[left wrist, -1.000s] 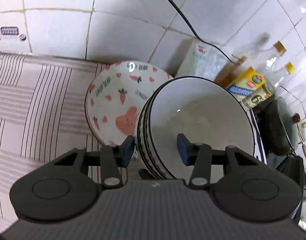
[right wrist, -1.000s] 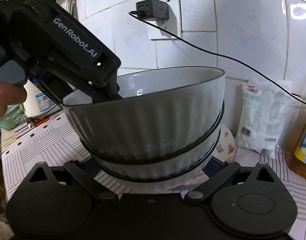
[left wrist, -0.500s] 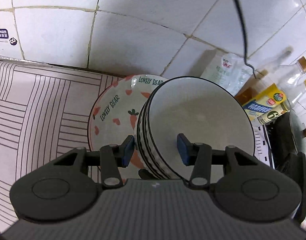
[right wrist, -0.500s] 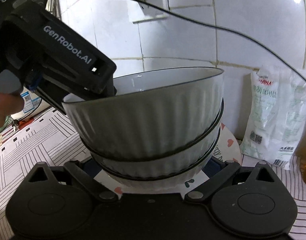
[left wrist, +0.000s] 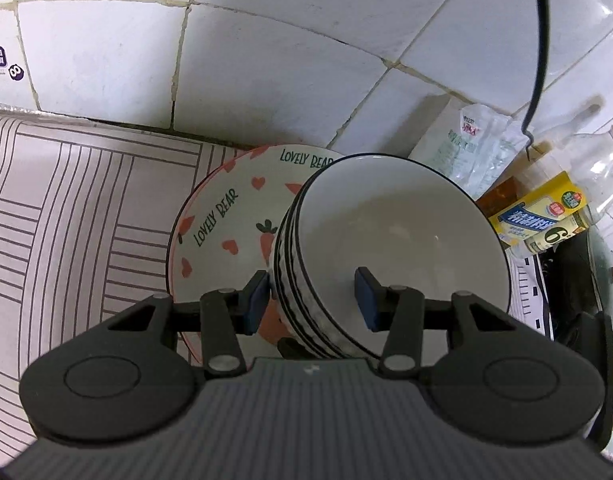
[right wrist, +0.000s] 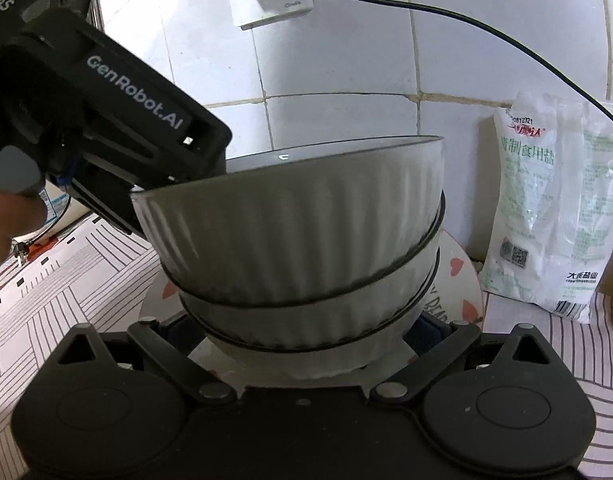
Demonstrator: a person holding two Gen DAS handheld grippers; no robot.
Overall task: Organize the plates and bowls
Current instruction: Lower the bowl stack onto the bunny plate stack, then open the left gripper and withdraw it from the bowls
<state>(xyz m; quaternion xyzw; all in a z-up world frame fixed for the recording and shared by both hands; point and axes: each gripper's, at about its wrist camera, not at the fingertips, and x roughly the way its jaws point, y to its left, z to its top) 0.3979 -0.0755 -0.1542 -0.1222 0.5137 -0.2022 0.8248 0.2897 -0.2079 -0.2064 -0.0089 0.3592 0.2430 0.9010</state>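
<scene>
Blue-padded fingers (left wrist: 253, 300) of the left gripper (left wrist: 310, 300) pinch the near rim of the stack of 3 white ribbed bowls with black rims (left wrist: 390, 248), 1 pad outside and 1 inside. Right gripper (right wrist: 306, 330) has its fingers spread wide around the stack's base, though I can't tell whether the pads actually press on it. Stack sits tilted over the white round plate with carrots, hearts and "LOVELY BEAR" lettering (left wrist: 226, 236), which lies on the striped countertop mat (left wrist: 74, 208) by the white tiled wall (left wrist: 266, 52). Salt bag (right wrist: 546, 216) is just to the right.
</scene>
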